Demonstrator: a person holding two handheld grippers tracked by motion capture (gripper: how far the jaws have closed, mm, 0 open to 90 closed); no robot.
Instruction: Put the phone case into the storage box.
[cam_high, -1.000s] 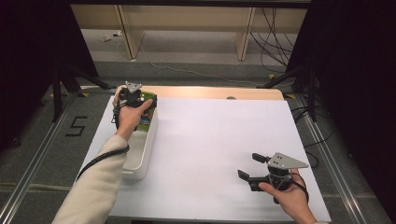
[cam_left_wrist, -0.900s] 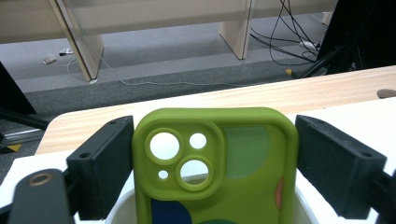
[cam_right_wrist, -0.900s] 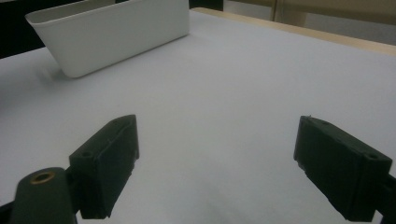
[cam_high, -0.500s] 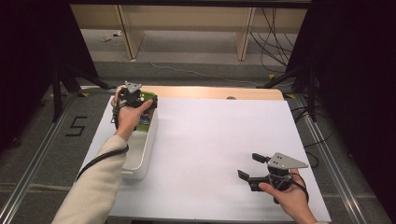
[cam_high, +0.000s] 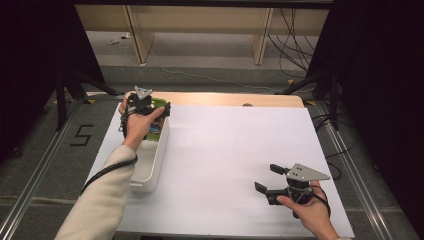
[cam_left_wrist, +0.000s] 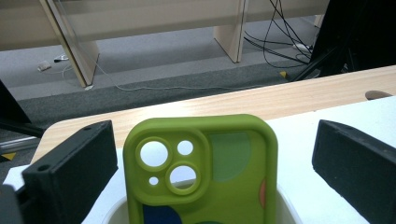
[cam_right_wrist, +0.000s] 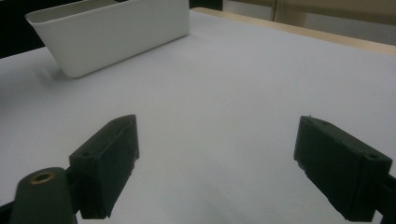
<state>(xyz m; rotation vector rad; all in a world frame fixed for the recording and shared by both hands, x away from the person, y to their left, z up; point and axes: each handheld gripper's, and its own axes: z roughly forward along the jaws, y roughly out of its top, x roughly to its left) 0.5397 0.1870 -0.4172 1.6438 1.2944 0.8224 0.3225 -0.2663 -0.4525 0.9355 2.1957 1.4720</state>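
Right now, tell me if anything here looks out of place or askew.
One thing: the green phone case stands on end in the white bin, its top rising above the rim between the left hand-held gripper's open jaws. Nothing looks spilled or damaged.

I work in what looks like a lab or recording room. My table (cam_high: 225, 150) is covered with plain white sheet and framed by metal rails (cam_high: 367, 200). Black curtains (cam_high: 380, 75) hang at both sides, loose cables (cam_high: 292, 35) trail over grey carpet (cam_high: 210, 60), and a "5" (cam_high: 81, 135) marks the floor.
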